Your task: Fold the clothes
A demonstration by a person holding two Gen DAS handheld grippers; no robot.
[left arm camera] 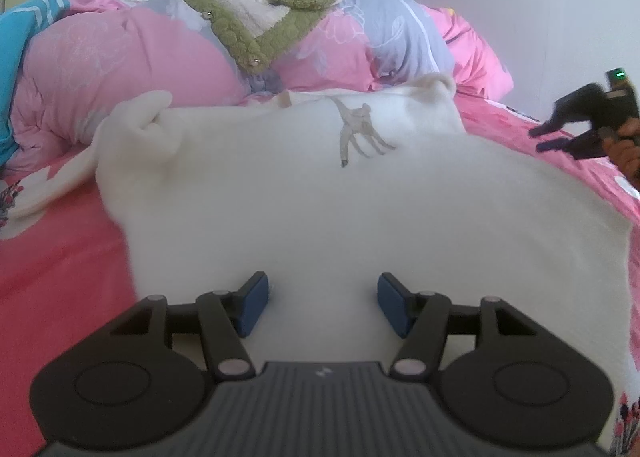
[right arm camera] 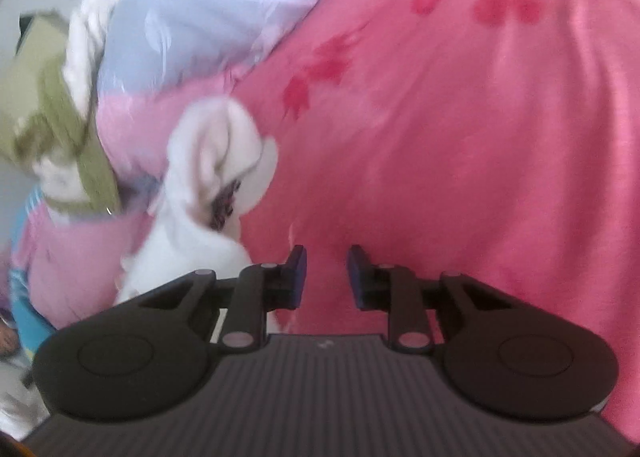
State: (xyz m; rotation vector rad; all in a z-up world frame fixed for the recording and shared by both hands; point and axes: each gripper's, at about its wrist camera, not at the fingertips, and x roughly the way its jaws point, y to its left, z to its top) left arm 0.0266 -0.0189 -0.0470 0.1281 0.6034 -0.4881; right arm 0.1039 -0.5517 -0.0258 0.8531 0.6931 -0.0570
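White garment (left arm camera: 320, 193) spread mostly flat on pink bed sheet (left arm camera: 60, 277), directly ahead of and under left gripper (left arm camera: 322, 305); printed animal motif (left arm camera: 360, 129) facing up, further ahead along jaw axis. Long axis of cloth hard to fix through the fisheye (appears to run away from left jaws toward the bunched duvet (left arm camera: 120, 57)). One sleeve (left arm camera: 136, 125) rumpled and doubled over, ahead and to the left of left jaws; a second bit of sleeve or shoulder (left arm camera: 440, 87) humped up ahead and to the right.

Left jaws: spread wide, blue pads (left arm camera: 252, 305) hovering over or resting on near hem area, nothing pinched between them (contact with cloth not resolvable).

Right gripper (right arm camera: 322, 277): jaws partly spread, narrower gap than left, empty. Only bare pink sheet between and ahead of pads. White cloth edge (right arm camera: 192, 245) just left of right jaws, with cuff-like end (right arm camera: 224, 149) ahead-left. Frame motion-blurred.

Green-and-cream fleece item (left arm camera: 272, 5) heaped on duvet, well beyond both jaws.

Judgement: left gripper clearly nearer to garment body; right nearer to the right-hand sleeve. Layout fits either a garment laid out for folding or a pause between folds with sleeves partly turned in; not separable from these views.
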